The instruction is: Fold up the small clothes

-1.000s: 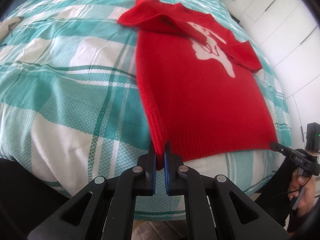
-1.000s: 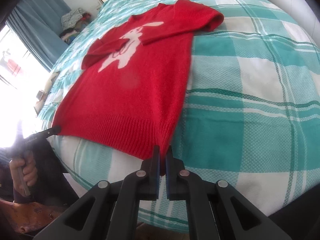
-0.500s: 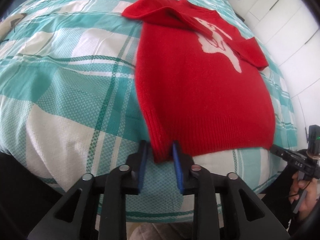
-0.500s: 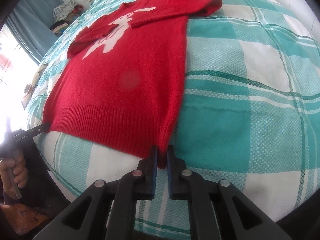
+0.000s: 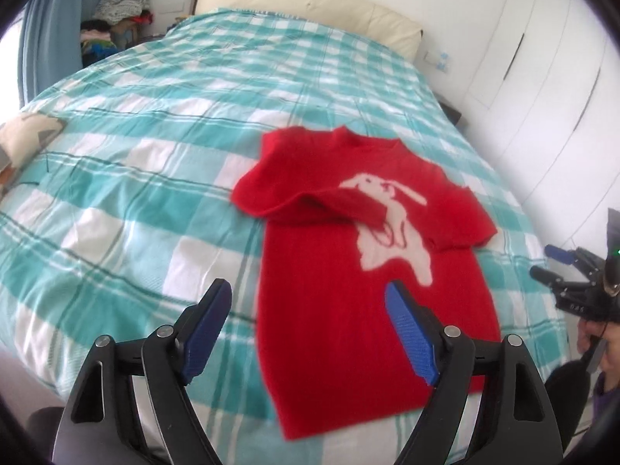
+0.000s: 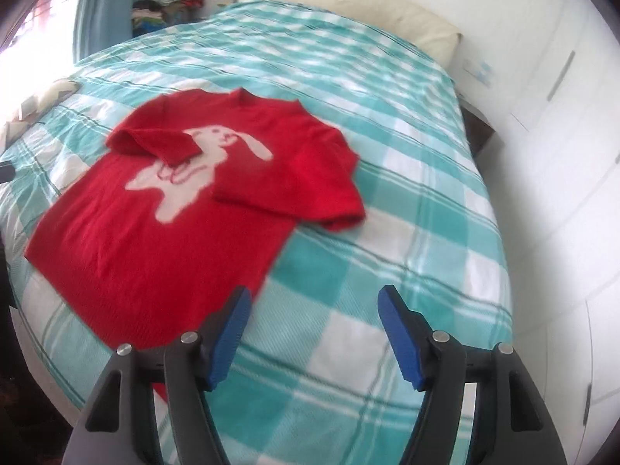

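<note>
my left gripper is released, its jaws spread and opening, the blue pads clear of any cloth. through that gap i see the lower body of the red sweater, lying below the fingers and not pinched by them. my right gripper is released too, jaws opening, with nothing between them but the bedspread; its left pad hangs over the sweater's near hem corner without gripping it.

the sweater lies flat on the bed, front up, its hem towards me and its neck towards the headboard. a white rabbit motif shows on the chest. in the left wrist view the sleeve on the picture's left is folded across the chest, its cuff covering part of the rabbit; the other sleeve is tucked in short at the far side. in the right wrist view the sweater sits left of centre, with that short sleeve bunched at its right edge.

the bedspread is a teal and white check. a patterned cushion rests at the bed's left edge, a heap of clothes sits in the far corner beside a blue curtain, and white wardrobe doors run along the right. at the right edge of the left wrist view i can see the right gripper held in a hand.
</note>
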{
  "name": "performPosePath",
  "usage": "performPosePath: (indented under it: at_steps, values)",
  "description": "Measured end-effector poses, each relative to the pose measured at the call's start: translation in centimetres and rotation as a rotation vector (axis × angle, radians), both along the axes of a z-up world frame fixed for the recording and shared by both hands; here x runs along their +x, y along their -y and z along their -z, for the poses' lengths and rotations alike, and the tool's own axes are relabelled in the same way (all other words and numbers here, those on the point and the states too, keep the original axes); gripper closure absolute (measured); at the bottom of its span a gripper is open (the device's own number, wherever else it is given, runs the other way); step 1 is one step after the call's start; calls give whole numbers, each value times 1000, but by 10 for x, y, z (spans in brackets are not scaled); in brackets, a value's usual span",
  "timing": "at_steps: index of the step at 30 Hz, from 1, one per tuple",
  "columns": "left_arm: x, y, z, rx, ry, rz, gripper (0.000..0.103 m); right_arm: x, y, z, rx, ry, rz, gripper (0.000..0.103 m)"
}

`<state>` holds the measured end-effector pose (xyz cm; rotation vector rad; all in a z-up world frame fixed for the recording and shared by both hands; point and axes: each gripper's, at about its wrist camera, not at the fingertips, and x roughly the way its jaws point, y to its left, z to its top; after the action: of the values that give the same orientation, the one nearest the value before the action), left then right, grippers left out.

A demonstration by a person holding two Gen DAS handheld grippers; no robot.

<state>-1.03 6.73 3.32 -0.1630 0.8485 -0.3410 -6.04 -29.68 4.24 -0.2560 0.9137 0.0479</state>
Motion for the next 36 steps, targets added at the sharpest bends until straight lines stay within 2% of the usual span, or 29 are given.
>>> performPosePath:
  at_steps: [2, 4, 5, 7, 10, 11, 12, 13, 14, 15, 19, 22, 24, 26, 28, 31, 36]
  values:
    - [14, 10, 17, -15, 34, -36, 19, 35, -21, 15, 45, 11, -85, 36]
    - [21, 20, 37, 52, 37, -63, 20, 66, -45, 37, 68, -9, -153, 36]
    - [25, 23, 47, 96, -4, -64, 21, 78, -55, 48, 63, -23, -170, 36]
    - [28, 23, 57, 105, -55, -37, 22, 101, -68, 70, 74, -42, -182, 37]
    - [25, 19, 58, 130, -38, -62, 22, 128, -69, 102, 98, -67, -158, 37]
    - [26, 18, 57, 138, -32, -70, 22, 133, -66, 112, 112, -88, -152, 41]
    - [26, 16, 56, 137, -30, -77, 22, 138, -60, 119, 131, -101, -131, 50]
    - [26, 14, 56, 129, -33, -82, 22, 140, -50, 121, 171, -104, -93, 72]
    - [27, 13, 56, 119, -42, -84, 22, 141, -35, 117, 232, -98, -49, 89]
    - [27, 12, 57, 111, -54, -83, 22, 140, -20, 111, 268, -85, 5, 95]
    - [28, 10, 60, 82, -108, -66, 22, 109, 67, 64, 327, 69, 217, 95]
    - [24, 7, 58, 66, -111, -62, 22, 65, 157, 32, 381, 217, 473, 95]
    - [22, 6, 58, 73, -111, -68, 22, 28, 208, 22, 392, 305, 661, 95]
    - [23, 5, 59, 76, -119, -75, 22, -5, 246, 26, 399, 350, 827, 95]
    - [24, 4, 62, 73, -130, -80, 22, -26, 271, 38, 418, 341, 950, 95]
    - [24, 3, 64, 84, -134, -87, 22, -47, 303, 57, 592, 310, 1077, 95]
    - [25, -1, 66, 92, -141, -98, 22, -49, 318, 79, 623, 186, 1132, 96]
